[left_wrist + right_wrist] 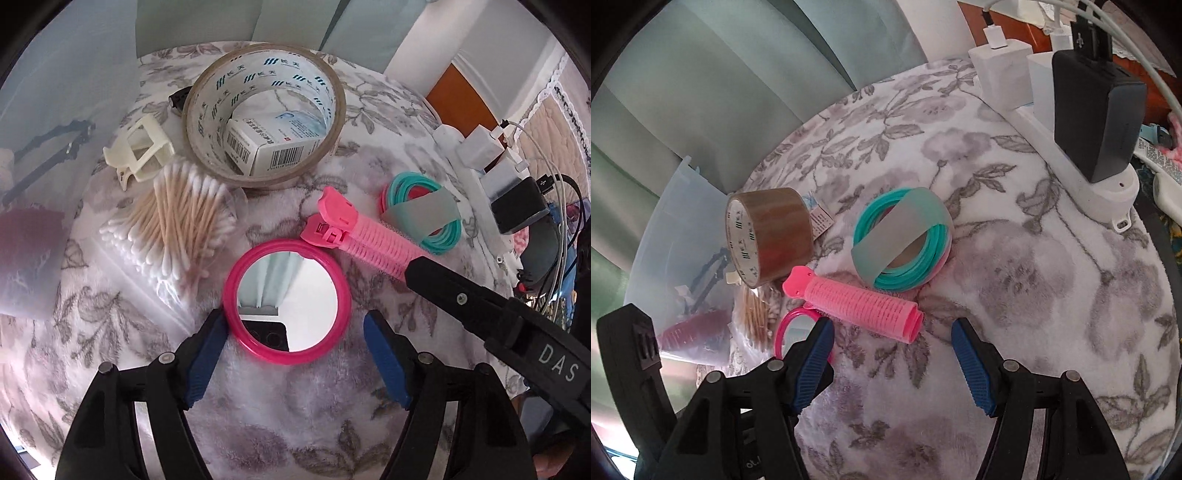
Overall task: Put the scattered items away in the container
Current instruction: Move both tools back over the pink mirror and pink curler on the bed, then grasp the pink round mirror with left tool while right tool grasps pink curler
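Note:
A round pink mirror [287,301] lies flat on the floral blanket, between the open fingers of my left gripper [295,328]. A pink hair roller [364,236] lies right of it, its near end by my right gripper's finger. In the right wrist view the roller [864,304] lies just ahead of my open, empty right gripper [892,330], with the mirror [792,328] partly hidden behind the left finger. A translucent container [670,236] stands at the left, holding a dark red item and a black clip.
A tape roll [264,110] rings a small white box [273,142]. A cream claw clip [142,149], a bag of cotton swabs [181,218] and teal hair bands [421,214] lie around. A power strip with chargers [1082,122] lines the right edge.

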### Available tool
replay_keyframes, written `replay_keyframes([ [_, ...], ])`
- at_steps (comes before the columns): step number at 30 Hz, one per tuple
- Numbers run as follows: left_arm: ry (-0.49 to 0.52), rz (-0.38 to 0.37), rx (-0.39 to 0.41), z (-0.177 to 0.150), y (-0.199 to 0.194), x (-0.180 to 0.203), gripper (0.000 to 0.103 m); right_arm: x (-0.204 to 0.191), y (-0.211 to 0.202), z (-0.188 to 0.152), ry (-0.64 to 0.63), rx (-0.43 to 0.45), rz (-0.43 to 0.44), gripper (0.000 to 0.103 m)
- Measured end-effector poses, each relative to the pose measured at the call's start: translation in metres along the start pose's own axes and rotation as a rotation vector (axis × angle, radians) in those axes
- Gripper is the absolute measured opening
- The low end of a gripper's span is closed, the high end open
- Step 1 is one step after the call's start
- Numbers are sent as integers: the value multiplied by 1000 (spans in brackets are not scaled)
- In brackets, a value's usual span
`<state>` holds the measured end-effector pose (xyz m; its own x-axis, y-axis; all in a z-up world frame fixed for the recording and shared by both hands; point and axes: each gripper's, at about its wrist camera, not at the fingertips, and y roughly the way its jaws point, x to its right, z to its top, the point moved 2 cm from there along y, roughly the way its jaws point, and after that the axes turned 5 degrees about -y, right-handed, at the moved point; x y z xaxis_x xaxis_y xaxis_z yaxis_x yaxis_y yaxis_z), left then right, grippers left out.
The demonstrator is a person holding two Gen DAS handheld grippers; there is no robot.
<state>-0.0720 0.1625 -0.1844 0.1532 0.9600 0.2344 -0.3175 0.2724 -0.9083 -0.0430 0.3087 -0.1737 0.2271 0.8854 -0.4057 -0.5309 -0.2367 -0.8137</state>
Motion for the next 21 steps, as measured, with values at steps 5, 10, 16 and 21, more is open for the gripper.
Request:
replay_keyframes([
  [5, 45, 26, 46, 3, 0, -1, 76, -6, 5, 0, -28, -5, -3, 69],
  [10, 52, 13, 56, 3, -4, -10, 73, -12, 8, -1, -56, -12, -2, 54],
  [16, 51, 9, 34, 2, -13, -27, 73, -20, 12, -4, -83, -28, 4, 38],
  [21, 71, 34, 30, -1, -13, -34, 73, -28, 16, -6, -101, -47, 13, 36],
])
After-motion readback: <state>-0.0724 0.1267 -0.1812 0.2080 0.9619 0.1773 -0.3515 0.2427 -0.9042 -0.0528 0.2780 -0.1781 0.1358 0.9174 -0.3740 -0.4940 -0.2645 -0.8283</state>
